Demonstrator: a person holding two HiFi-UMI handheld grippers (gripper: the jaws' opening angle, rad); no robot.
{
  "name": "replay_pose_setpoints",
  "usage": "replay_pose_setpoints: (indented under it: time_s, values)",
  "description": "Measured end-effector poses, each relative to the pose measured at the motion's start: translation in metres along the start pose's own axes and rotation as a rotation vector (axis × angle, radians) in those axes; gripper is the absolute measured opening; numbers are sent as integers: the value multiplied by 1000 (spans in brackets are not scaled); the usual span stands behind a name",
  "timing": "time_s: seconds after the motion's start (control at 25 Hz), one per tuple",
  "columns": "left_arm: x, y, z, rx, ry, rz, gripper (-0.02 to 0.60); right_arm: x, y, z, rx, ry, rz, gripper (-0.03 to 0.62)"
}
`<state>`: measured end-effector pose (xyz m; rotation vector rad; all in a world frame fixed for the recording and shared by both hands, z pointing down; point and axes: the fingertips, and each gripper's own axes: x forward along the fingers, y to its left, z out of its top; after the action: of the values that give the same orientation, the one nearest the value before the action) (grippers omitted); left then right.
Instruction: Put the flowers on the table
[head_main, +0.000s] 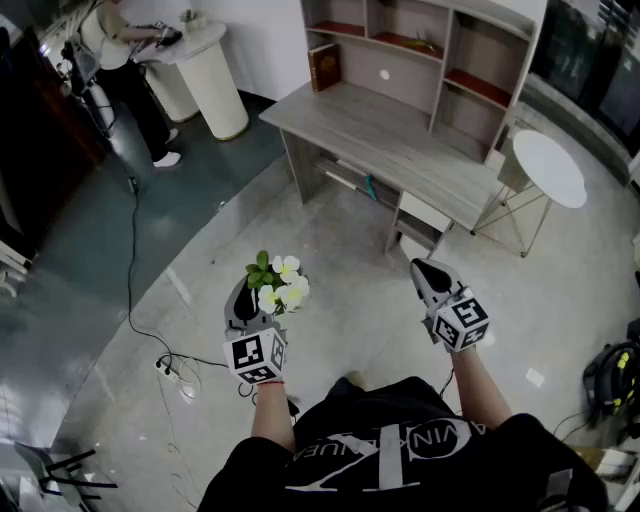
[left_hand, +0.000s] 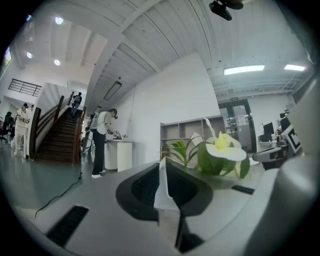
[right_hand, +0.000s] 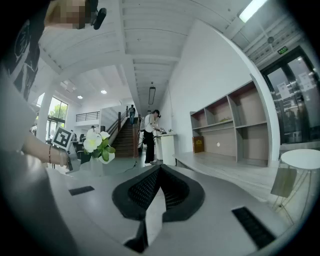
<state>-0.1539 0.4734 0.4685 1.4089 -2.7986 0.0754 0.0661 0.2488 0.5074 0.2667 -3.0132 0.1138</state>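
Observation:
A small bunch of white flowers (head_main: 281, 285) with green leaves is held above the floor at the tip of my left gripper (head_main: 250, 292), which is shut on its base. In the left gripper view the blooms (left_hand: 221, 151) rise just right of the jaw tips (left_hand: 162, 166). My right gripper (head_main: 425, 268) hangs level with it to the right, shut with nothing in it (right_hand: 159, 171), and sees the flowers (right_hand: 98, 144) off to its left. The grey wooden table (head_main: 400, 140) with a shelf unit stands ahead.
A round white side table (head_main: 548, 168) stands right of the desk. A person (head_main: 118, 50) works at a white round counter (head_main: 210, 70) at the far left. A black cable (head_main: 135, 290) and a power strip lie on the floor to my left. A black bag (head_main: 612, 380) sits at the right edge.

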Motion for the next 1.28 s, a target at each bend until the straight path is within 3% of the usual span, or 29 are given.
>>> replay_pose_setpoints:
  time_s: [0.44,0.72,1.28]
  values:
    - [-8,28,-7,-48,1,19,40,15,16,1,13,-4,-3,9]
    - [2,19,-18,-70,10,-13,40,11,9,0,11,-4,-29,11]
    - [79,16,-21,-75,34,-73,40,50,-37,3,42,5,-101,11]
